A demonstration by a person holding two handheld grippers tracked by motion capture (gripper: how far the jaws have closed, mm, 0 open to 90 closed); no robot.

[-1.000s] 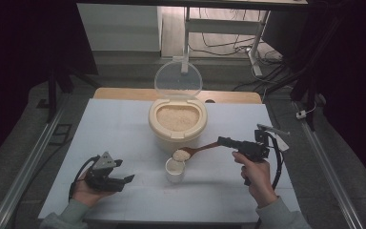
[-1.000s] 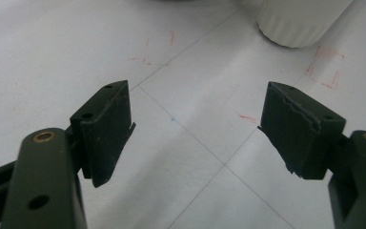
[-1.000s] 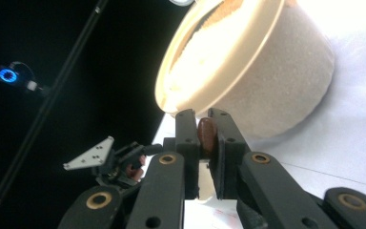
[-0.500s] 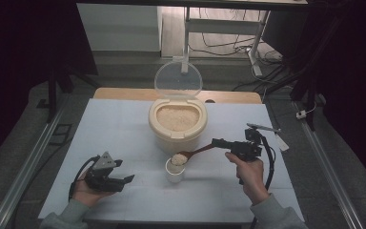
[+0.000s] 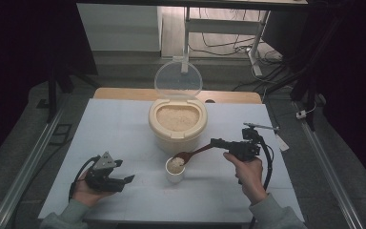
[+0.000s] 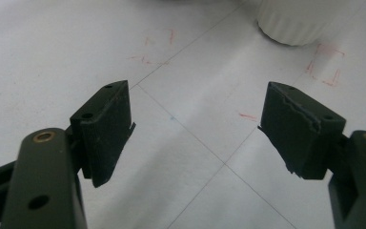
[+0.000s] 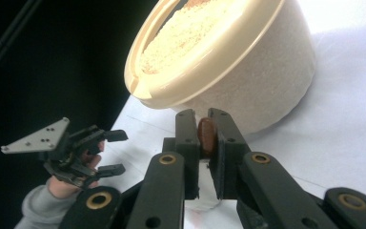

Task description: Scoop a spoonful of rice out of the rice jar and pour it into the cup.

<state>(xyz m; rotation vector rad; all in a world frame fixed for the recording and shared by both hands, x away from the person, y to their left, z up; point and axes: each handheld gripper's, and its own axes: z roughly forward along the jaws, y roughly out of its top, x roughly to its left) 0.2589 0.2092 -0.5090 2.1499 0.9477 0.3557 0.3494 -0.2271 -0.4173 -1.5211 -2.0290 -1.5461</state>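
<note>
At near left the left gripper (image 5: 124, 180) rests spread and empty on the table (image 5: 124, 124). The cup (image 5: 175, 171) stands centre, the spoon (image 5: 190, 154) bowl tipped over it, handle running right and slightly far into the right gripper (image 5: 215, 141), pinched shut on it, nearer the cup

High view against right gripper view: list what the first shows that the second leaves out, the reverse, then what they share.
High view alone: the spoon's bowl heaped with rice over the small white cup, and the container's raised clear lid.
Right gripper view alone: the jaws of the right gripper clamped close-up on the brown spoon handle.
Shared: the beige rice container, the left gripper open in its hand, and the white table.
</note>
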